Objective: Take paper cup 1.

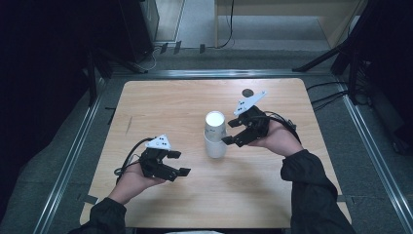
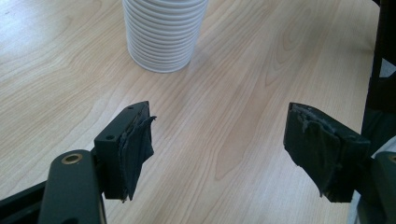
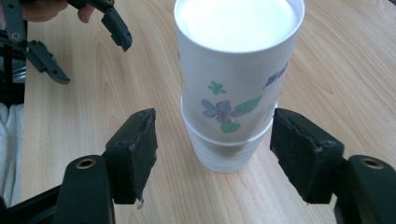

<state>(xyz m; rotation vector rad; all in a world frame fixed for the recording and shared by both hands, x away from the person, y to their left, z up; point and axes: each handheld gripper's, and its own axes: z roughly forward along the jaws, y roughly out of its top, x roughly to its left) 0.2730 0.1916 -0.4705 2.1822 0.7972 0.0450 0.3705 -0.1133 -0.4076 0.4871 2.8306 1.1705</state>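
A stack of white paper cups stands upside down near the middle of the wooden table; the top cup has a flower print. My right gripper is open just right of the stack, its jaws on either side of it without touching, and my right gripper frames the stack's lower part. My left gripper is open at the front left, a short way from the cups. From my left gripper, the ribbed cup rims lie ahead with bare wood between the jaws.
A small dark round mark sits on the table behind the right gripper. Metal rails run along the table's sides, and dark stands and cables crowd the floor around it.
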